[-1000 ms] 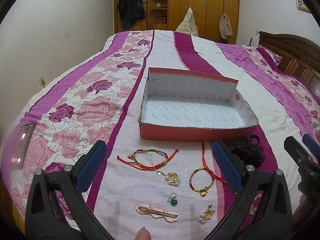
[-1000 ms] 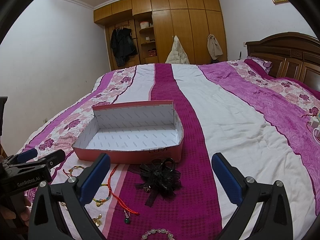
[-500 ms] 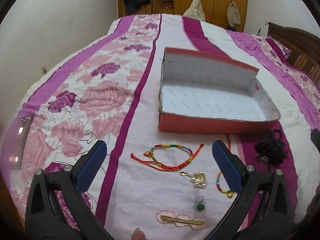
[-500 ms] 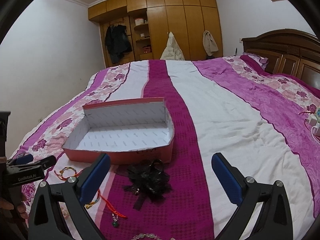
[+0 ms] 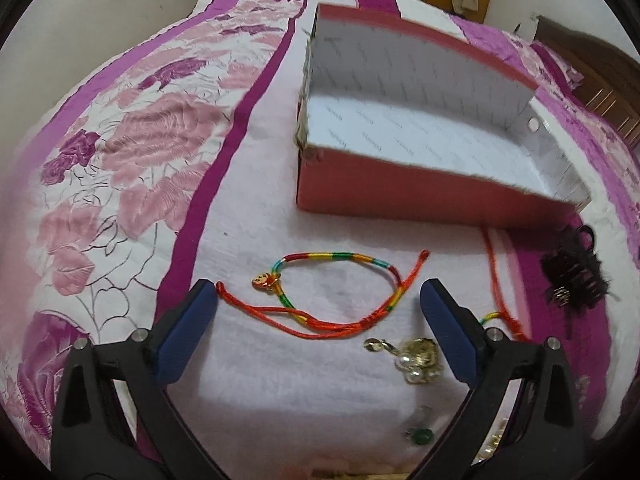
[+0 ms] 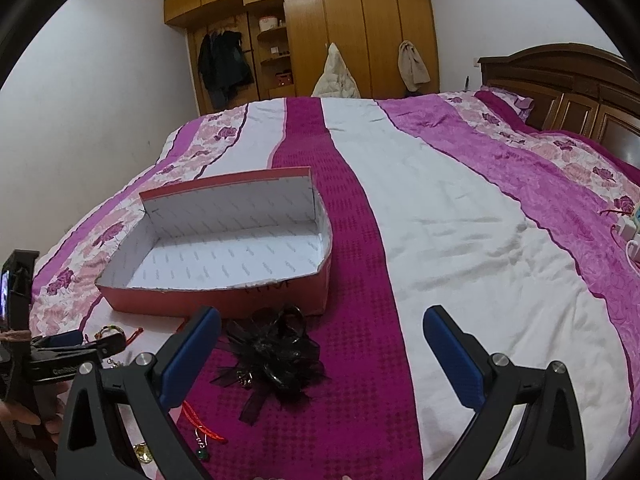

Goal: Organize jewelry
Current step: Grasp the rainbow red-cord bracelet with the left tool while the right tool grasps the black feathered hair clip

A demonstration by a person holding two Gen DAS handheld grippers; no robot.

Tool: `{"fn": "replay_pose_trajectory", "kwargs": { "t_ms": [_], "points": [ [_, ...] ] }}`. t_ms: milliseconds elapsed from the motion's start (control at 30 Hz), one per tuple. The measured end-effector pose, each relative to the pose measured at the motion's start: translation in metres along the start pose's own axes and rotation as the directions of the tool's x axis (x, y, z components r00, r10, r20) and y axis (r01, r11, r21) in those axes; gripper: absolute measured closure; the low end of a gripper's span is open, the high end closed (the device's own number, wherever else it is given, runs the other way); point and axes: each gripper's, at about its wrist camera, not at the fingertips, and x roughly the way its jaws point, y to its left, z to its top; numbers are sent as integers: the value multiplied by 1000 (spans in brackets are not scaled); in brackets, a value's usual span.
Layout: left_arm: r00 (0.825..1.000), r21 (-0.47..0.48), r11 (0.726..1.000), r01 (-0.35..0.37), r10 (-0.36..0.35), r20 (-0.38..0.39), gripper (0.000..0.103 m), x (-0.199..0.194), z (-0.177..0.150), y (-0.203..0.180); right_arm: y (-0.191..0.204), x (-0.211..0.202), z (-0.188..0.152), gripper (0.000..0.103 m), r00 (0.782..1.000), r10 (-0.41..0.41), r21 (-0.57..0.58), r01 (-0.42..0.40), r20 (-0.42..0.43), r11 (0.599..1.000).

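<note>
The left gripper (image 5: 318, 300) is spread wide and holds nothing, its blue pads (image 5: 188, 332) straddling the rainbow cord bracelet (image 5: 340, 280), which lies flat on the pale stripe of the bedspread (image 5: 132, 152) directly between and just ahead of the tips. That bracelet looks featherlight and limp, a braided loop with loose red tails and a small charm (image 5: 262, 281) on its left side; I'd judge the knotted stretch nearest the fingers the surest place to pinch, since a thin cord could slip out of a shallow bite and the soft quilt gives underneath. Just beside the right pad sits a gold pearl earring (image 5: 418, 358), small and fiddly. Beyond the fingertips stands the red box (image 5: 400, 188), open and bare inside. The right gripper (image 6: 320, 344) is likewise released and empty, hovering above the black hair bow (image 6: 276, 356).
</note>
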Motion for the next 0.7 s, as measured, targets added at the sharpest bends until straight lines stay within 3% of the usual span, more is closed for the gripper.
{"fn": "replay_pose_trajectory", "kwargs": {
  "t_ms": [133, 367, 467, 567, 633, 700],
  "points": [
    [999, 18, 999, -32, 32, 7, 7, 8, -2, -1, 2, 7, -2, 0, 1000, -10, -11, 10, -20, 1000],
    [1000, 24, 999, -24, 24, 5, 7, 12, -2, 4, 1, 15, -4, 0, 999, -16, 6, 16, -45, 1000],
    [999, 30, 999, -28, 28, 16, 15, 10, -3, 3, 3, 18, -7, 0, 998, -3, 0, 3, -66, 1000],
    [999, 43, 999, -18, 16, 32, 40, 3, -4, 0, 6, 22, -9, 0, 996, 10, -18, -12, -88, 1000],
    [999, 41, 999, 5, -6, 38, 68, 0, -4, 1, 7, 26, -11, 0, 995, 21, -21, -24, -102, 999],
    [999, 33, 999, 25, -26, 38, 88, -2, -3, 3, 7, 30, -11, 1, 993, 24, -13, -25, -117, 1000]
  ]
}}
